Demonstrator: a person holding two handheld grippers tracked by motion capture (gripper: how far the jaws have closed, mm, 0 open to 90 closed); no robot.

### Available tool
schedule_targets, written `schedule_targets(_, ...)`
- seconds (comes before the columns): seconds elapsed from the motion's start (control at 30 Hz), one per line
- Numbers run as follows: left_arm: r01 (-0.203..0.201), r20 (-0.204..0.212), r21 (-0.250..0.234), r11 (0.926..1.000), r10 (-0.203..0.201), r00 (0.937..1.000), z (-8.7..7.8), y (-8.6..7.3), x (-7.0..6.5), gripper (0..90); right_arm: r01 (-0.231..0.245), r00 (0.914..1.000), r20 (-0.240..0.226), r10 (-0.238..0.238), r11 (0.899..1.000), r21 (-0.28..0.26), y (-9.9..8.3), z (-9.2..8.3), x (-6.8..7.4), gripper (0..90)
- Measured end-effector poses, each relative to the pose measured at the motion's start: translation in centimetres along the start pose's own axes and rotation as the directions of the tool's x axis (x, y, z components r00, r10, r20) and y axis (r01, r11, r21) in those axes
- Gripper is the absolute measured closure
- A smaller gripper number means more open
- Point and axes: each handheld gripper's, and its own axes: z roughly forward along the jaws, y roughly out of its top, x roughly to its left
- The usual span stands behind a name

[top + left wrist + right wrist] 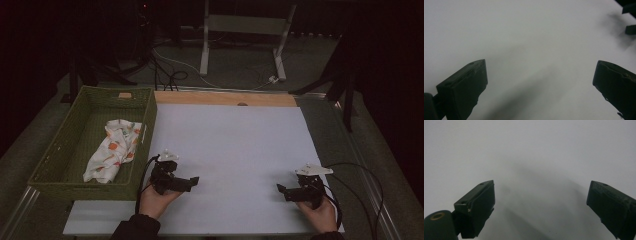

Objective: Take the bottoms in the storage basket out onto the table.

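A white board (235,150) is covering the table, its wooden strip (225,98) showing at twelve o'clock. A green woven basket (60,150) is sitting at nine o'clock, its wall just beside the board's edge.

It looks like a dim lab or recording room: black cables (167,75) trail over grey carpet (235,62) beyond a white-topped table (235,145), beside a white metal stand (245,30).

Nearest your left gripper (194,181), the crumpled white cloth (112,149) with orange and green prints lies slumped lengthwise inside the green woven basket (60,150), against its right wall, left of the white board (235,150).
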Motion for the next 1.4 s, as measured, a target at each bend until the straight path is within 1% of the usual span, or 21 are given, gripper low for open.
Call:
schedule_targets(0.03,0.006,0.007,0.001,1.0,-0.006,1.0,-0.2,0.5,0.1,0.5,0.004,1.0,-0.001,-0.004,1.0,-0.003,0.0,0.0,-0.1,8.2)
schedule_targets(0.13,0.013,0.014,-0.002,0.9999,-0.013,0.9998,-0.5,0.9,0.3,0.5,0.003,1.0,0.0,-0.003,1.0,-0.003,0.0,0.0,-0.1,8.1)
schedule_targets(0.17,0.025,0.027,-0.008,0.9996,-0.025,0.9993,-0.9,1.3,0.4,0.5,0.004,1.0,0.0,-0.004,1.0,-0.003,0.0,0.0,-0.1,8.1)
schedule_targets(0.27,0.034,0.04,-0.01,0.9994,-0.033,0.9987,-1.2,1.7,0.5,0.5,0.001,1.0,-0.001,-0.001,1.0,-0.004,0.0,0.0,-0.1,8.1)
schedule_targets(0.33,0.048,0.053,-0.012,0.9988,-0.048,0.9974,-1.6,2.0,0.7,0.5,0.001,1.0,-0.002,-0.001,1.0,-0.004,0.0,-0.1,-0.1,8.1)
schedule_targets(0.37,0.053,0.052,-0.009,0.9986,-0.052,0.9973,-2.0,2.4,0.9,0.5,0.002,1.0,-0.002,-0.002,1.0,-0.003,0.0,-0.1,-0.1,8.1)
schedule_targets(0.43,0.052,0.047,-0.007,0.9986,-0.051,0.9976,-2.2,2.6,1.0,0.5,0.001,1.0,-0.002,-0.001,1.0,-0.003,0.0,-0.1,-0.1,8.1)
schedule_targets(0.5,0.069,0.062,-0.007,0.9976,-0.069,0.9957,-2.6,2.9,1.2,0.5,0.003,1.0,-0.002,-0.003,1.0,-0.006,0.0,-0.1,-0.1,8.1)
schedule_targets(0.53,0.075,0.063,-0.006,0.9972,-0.075,0.9952,-2.8,3.0,1.3,0.5,0.004,1.0,-0.002,-0.004,1.0,-0.006,0.1,-0.1,-0.1,8.1)
schedule_targets(0.73,0.092,0.072,-0.011,0.9957,-0.091,0.9932,-4.1,3.8,1.8,0.5,0.0,1.0,0.002,0.0,1.0,-0.009,0.1,-0.1,-0.1,8.1)
schedule_targets(0.8,0.102,0.082,-0.017,0.9947,-0.1,0.9916,-4.5,4.0,2.0,0.5,-0.001,1.0,0.002,0.001,1.0,-0.011,0.1,-0.2,-0.2,8.1)
schedule_targets(1.07,0.116,0.098,-0.031,0.9928,-0.113,0.9888,-6.0,4.8,2.6,0.5,-0.001,1.0,0.001,0.001,1.0,-0.012,0.1,-0.2,-0.2,8.1)
schedule_targets(1.27,0.129,0.116,-0.036,0.991,-0.124,0.9855,-6.8,5.2,3.1,0.5,0.0,1.0,0.001,0.0,1.0,-0.013,0.1,-0.2,-0.2,8.1)
schedule_targets(1.3,0.136,0.122,-0.038,0.9899,-0.131,0.9838,-6.9,5.3,3.3,0.5,-0.003,1.0,-0.001,0.003,1.0,-0.013,0.1,-0.3,-0.2,8.1)
schedule_targets(1.4,0.144,0.127,-0.037,0.9889,-0.138,0.9823,-7.4,5.5,3.7,0.5,-0.002,1.0,0.001,0.002,1.0,-0.013,0.2,-0.3,-0.3,8.1)
